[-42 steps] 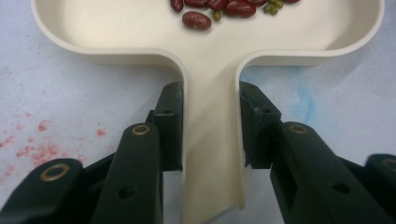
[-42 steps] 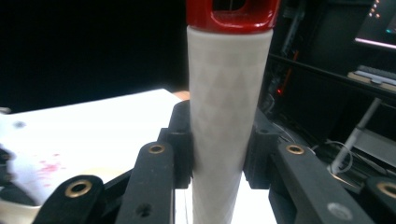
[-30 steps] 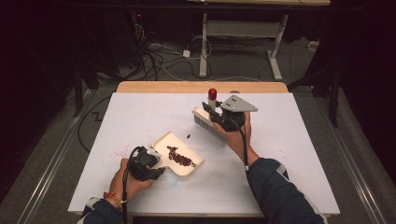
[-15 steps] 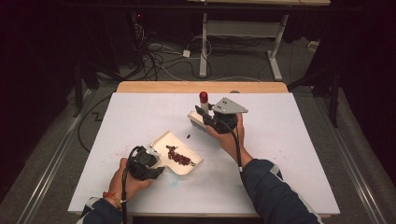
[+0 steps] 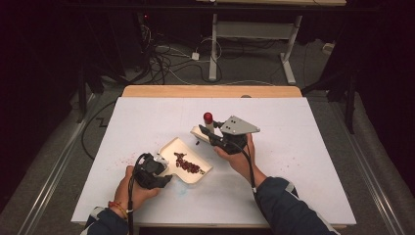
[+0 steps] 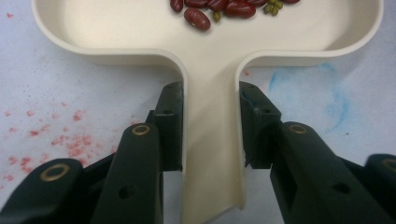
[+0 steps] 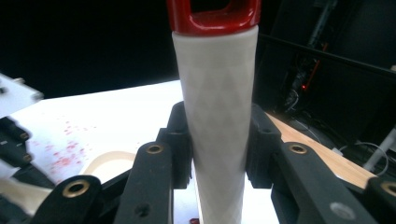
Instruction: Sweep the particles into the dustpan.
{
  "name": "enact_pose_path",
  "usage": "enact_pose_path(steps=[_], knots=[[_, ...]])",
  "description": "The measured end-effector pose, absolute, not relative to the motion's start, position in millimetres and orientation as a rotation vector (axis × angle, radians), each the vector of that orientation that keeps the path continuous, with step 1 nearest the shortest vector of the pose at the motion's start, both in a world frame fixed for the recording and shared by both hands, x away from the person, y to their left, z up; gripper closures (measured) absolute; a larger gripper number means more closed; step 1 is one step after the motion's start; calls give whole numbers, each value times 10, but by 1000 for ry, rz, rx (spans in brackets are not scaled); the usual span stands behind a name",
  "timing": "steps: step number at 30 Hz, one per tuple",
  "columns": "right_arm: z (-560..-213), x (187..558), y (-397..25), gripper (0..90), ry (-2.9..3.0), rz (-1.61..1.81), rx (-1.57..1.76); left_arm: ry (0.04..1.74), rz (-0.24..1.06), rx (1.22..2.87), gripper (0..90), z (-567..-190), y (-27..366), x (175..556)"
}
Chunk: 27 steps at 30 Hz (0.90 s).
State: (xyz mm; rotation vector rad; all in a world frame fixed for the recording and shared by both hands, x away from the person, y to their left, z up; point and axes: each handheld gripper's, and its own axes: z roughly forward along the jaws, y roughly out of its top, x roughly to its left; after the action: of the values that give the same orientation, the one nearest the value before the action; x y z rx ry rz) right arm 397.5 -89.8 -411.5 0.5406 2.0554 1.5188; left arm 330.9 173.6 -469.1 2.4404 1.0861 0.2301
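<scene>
Left claw (image 6: 210,126): clamped on the handle of the cream plastic dustpan-shaped tray (image 6: 210,60), lower left of centre in the high view.
Right claw (image 7: 217,140): clamped on the white handle of a red-capped brush (image 7: 215,93), held upright just right of the tray.
Beans: red kidney beans (image 5: 188,165) heaped inside the tray; one stray dark bean (image 5: 196,143) on the white counter (image 5: 303,147).
Doing it well: probably keep the tray flat, lower the brush behind the stray, sweep gently inward.
</scene>
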Motion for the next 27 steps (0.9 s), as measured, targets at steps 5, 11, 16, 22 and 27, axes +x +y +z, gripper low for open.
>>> enact_pose_path(steps=[5,11,16,22,27], knots=[[-4117,3901,-912,681,2071,1539,517,1088,231,2437,638,-4691,1736,3315],[-4083,3889,-929,685,2096,1573,491,1097,215,2421,638,-4696,1744,3342],[-4068,3821,-917,686,2122,1574,480,1093,216,2422,638,-4699,1746,3347],[-4059,3668,-888,687,2139,1585,470,1098,221,2426,638,-4703,1736,3345],[-4032,3535,-836,691,2149,1597,459,1105,230,2424,638,-4708,1723,3331]])
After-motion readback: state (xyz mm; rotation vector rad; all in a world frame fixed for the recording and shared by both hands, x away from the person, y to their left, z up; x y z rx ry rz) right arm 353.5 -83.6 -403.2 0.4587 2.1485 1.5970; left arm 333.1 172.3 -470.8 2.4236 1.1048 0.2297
